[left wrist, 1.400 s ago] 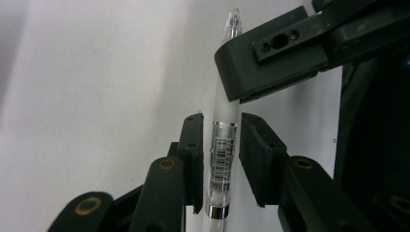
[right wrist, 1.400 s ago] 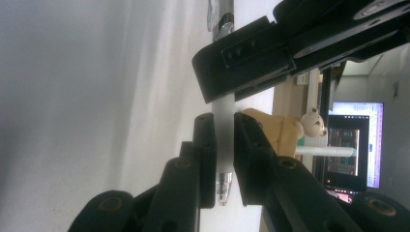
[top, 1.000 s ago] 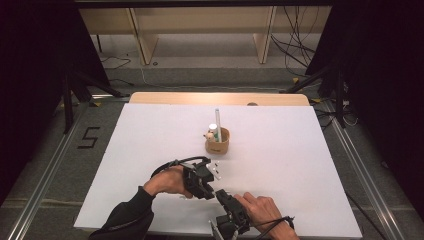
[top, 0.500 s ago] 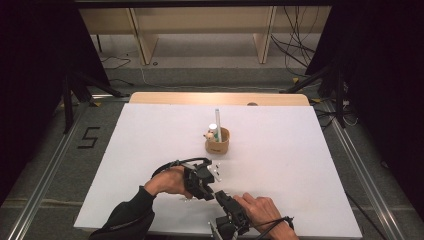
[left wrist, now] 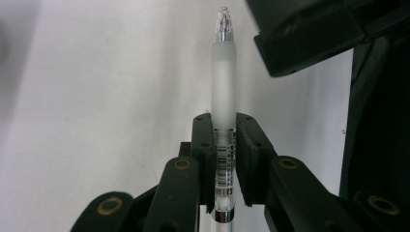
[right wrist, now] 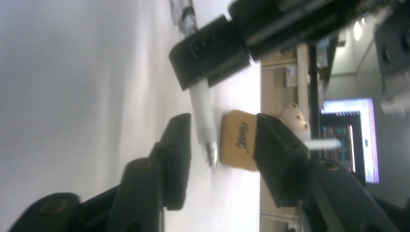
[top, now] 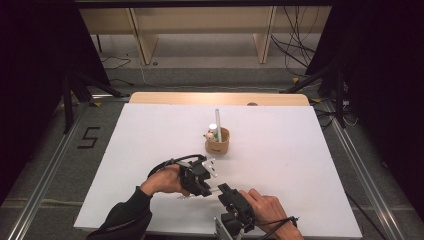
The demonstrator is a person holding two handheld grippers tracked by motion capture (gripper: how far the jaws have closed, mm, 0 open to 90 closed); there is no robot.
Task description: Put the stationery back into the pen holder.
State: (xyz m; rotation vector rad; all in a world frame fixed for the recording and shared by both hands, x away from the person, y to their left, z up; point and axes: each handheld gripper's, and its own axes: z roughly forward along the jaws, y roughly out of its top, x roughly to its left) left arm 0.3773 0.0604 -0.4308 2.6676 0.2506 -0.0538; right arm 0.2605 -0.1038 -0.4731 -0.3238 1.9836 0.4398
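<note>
My left gripper [left wrist: 223, 130] is shut on the barrel of a clear pen [left wrist: 223, 87] with a frosted grip and a barcode label; the pen's tip points away from it. In the high view the left gripper [top: 207, 184] and right gripper [top: 223, 191] meet near the table's front edge. My right gripper [right wrist: 220, 130] has just been opening. The pen's tip [right wrist: 208, 140] lies between its jaws, and neither pad touches it. The left gripper [right wrist: 217, 48] holds the pen farther up. Beyond stands a tan wooden cup [right wrist: 239, 140].
The tan cup [top: 217, 142] stands mid-table on the white sheet [top: 280, 165] and holds an upright white pen [top: 218, 120] and a small figure-topped item [top: 206, 134]. A wooden strip [top: 165, 98] edges the far side. Cables and stands lie on the floor around the table.
Both hands stay in place near the front edge. The right gripper's jaws now stand apart around the pen's tip.
</note>
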